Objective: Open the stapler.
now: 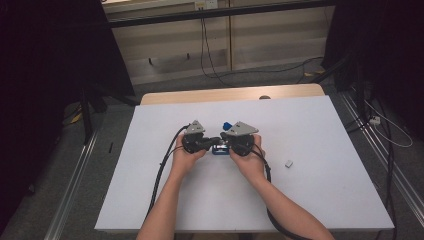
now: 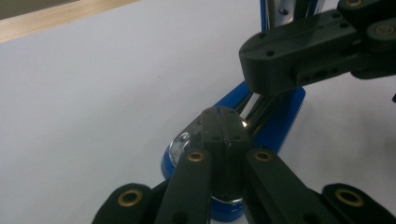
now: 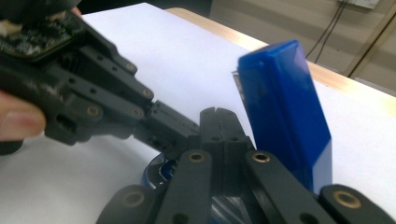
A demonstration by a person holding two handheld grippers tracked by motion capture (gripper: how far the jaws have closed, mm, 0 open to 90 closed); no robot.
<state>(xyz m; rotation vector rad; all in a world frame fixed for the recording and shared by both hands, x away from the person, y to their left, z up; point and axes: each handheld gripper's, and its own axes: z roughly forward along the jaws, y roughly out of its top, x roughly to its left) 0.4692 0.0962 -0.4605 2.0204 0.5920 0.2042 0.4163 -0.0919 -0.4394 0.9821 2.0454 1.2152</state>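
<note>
The person's forearms come up from six o'clock onto a white table [image 1: 320,200]. Left gripper [image 1: 214,141] and right gripper [image 1: 223,140], both with jaws pressed together, meet over the opened blue stapler [image 1: 220,149] at centre. A small grey piece [image 1: 289,163] lies at three o'clock. Cables cross the grey floor [image 1: 260,75] at twelve.

No text, label, brand, number or sign can be read in any of the pictures: the blue stapler [image 3: 285,116] carries no legible marking, the black jaws of both grippers show only screw holes and brass pins, the white table [image 1: 320,200] is blank, and the small grey object [image 1: 289,163] lying on it is too small to tell whether it bears any print
</note>
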